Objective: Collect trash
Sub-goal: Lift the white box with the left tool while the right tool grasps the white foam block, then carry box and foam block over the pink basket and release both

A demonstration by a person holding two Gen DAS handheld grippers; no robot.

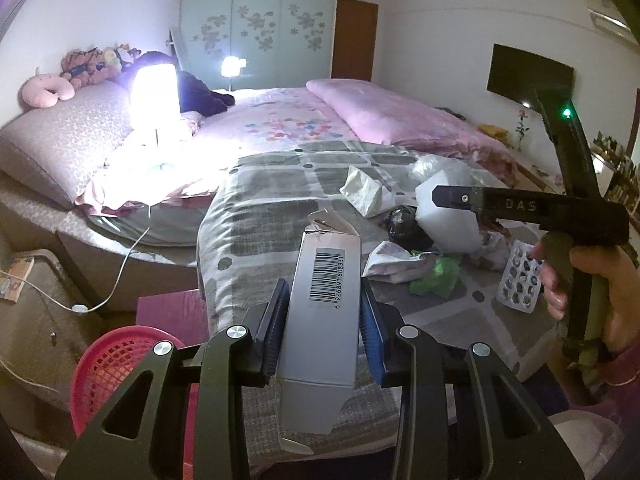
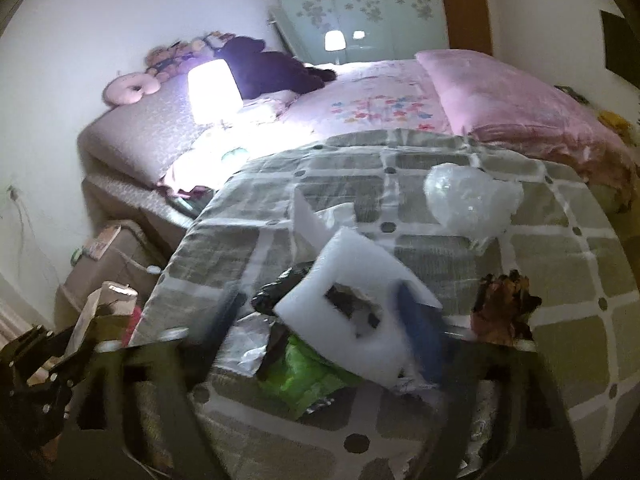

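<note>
Nearest in the left wrist view, the left tool (image 1: 324, 320) is clenched on a grey carton (image 1: 322, 320) with a barcode. The blue pads squeeze its long sides and its torn flap hangs loose at the bottom. The grip sits near the middle, so it looks steady, but thin card can buckle under the squeeze and slide out. At lower left sits the pink basket (image 1: 116, 372), off the bed's edge. I'd guess that is the bin, and a careless release could drop the carton on the floor beside it.

At the right of the frame a hand (image 1: 592, 300) holds the right tool (image 2: 320, 336), spread wide and grasping nothing, over the heap. The right wrist view is blurred. Its fingers straddle a white foam sheet (image 2: 360, 304) lying on green plastic (image 2: 304, 372) and black wrap. Closing here could snag several layers at once or push the light foam away. Further back on the checked blanket (image 2: 560, 264), a clear plastic bag (image 2: 468, 200) waits, slippery and shapeless.
</note>
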